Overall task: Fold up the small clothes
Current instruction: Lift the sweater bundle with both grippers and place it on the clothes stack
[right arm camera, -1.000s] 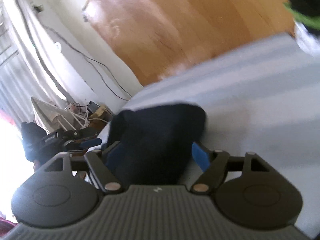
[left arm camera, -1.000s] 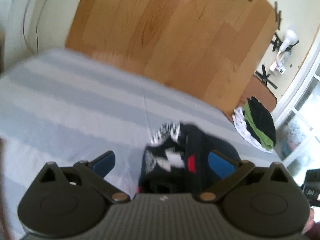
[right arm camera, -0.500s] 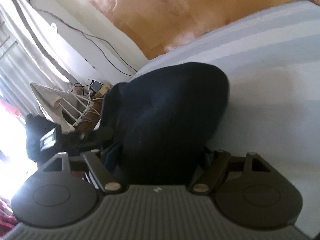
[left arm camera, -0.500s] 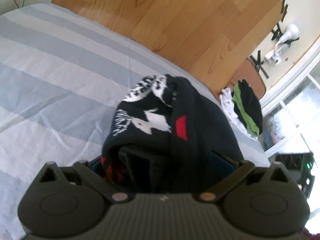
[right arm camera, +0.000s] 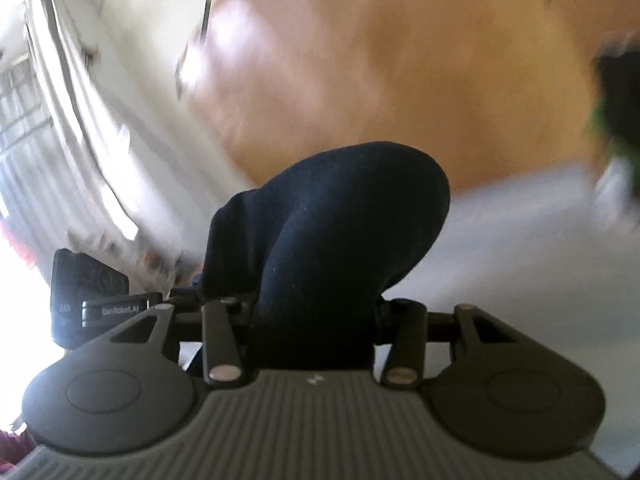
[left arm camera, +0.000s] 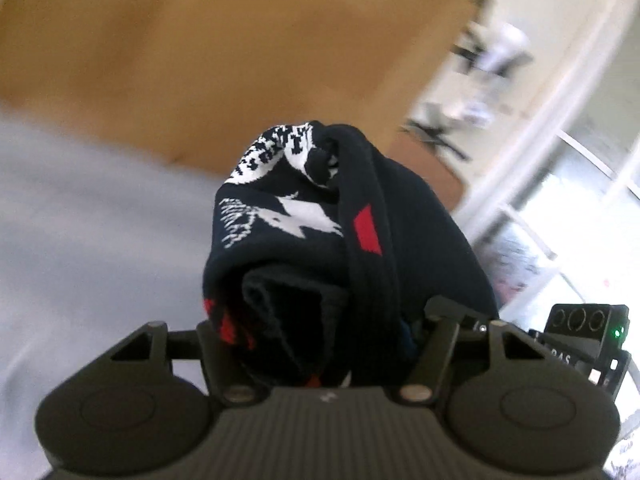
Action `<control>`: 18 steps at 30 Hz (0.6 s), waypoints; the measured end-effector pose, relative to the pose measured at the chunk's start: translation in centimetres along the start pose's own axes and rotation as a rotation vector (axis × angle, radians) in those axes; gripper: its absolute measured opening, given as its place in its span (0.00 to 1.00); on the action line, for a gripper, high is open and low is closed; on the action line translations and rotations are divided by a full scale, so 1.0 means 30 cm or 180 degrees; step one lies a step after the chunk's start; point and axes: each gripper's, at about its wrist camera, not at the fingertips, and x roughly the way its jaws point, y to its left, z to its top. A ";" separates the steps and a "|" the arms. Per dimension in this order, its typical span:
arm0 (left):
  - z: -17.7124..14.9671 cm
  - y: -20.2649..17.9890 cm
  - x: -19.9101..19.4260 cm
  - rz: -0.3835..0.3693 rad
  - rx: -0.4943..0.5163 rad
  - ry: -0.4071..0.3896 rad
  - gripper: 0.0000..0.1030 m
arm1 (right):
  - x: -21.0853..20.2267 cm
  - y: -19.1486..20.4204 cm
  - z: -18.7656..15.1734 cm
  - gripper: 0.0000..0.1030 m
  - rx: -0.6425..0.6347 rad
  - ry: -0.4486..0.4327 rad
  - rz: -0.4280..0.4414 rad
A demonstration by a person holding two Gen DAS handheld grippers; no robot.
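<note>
A dark navy knitted garment with white and red patterns [left arm camera: 304,240] is bunched between the jaws of my left gripper [left arm camera: 320,340], which is shut on it and holds it above the striped bedsheet [left arm camera: 80,220]. My right gripper [right arm camera: 312,312] is shut on the plain navy part of the same garment [right arm camera: 340,220]. The cloth hides the fingertips of both grippers. Both views are blurred by motion.
A wooden headboard [left arm camera: 240,48] stands behind the bed. The other gripper's camera body shows at the right edge of the left view [left arm camera: 584,332] and the left of the right view [right arm camera: 92,292]. A dark and green clothes pile [right arm camera: 620,100] lies far right. A window [left arm camera: 580,200] is at right.
Both grippers have closed on the navy garment and lifted it off the bed. The views have swung upward toward the headboard and the two grippers have come close together.
</note>
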 end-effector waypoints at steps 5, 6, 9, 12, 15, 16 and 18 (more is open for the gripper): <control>0.274 -0.337 0.383 -0.0354 0.0585 0.0007 0.58 | -0.212 -0.199 0.285 0.48 -0.0189 -0.0608 -0.0548; 0.313 -0.379 0.455 -0.0407 0.0625 0.0025 0.59 | -0.232 -0.246 0.333 0.48 -0.0148 -0.0669 -0.0633; 0.431 -0.482 0.702 -0.0492 0.0707 0.0065 0.62 | -0.252 -0.441 0.454 0.48 0.0189 -0.0751 -0.0745; 0.466 -0.489 0.932 -0.0399 0.0566 0.0163 0.65 | -0.199 -0.686 0.480 0.49 0.0834 -0.0645 -0.0730; 0.421 -0.436 1.152 -0.0007 0.0401 0.0542 0.65 | -0.118 -0.886 0.396 0.49 0.1241 -0.0393 -0.1108; 0.386 -0.412 1.210 0.0094 0.0420 0.0635 0.69 | -0.109 -0.905 0.369 0.49 0.1176 -0.0424 -0.1114; 0.331 -0.411 1.223 0.0108 0.0661 0.0398 0.73 | -0.102 -0.874 0.346 0.50 0.0957 -0.0490 -0.1143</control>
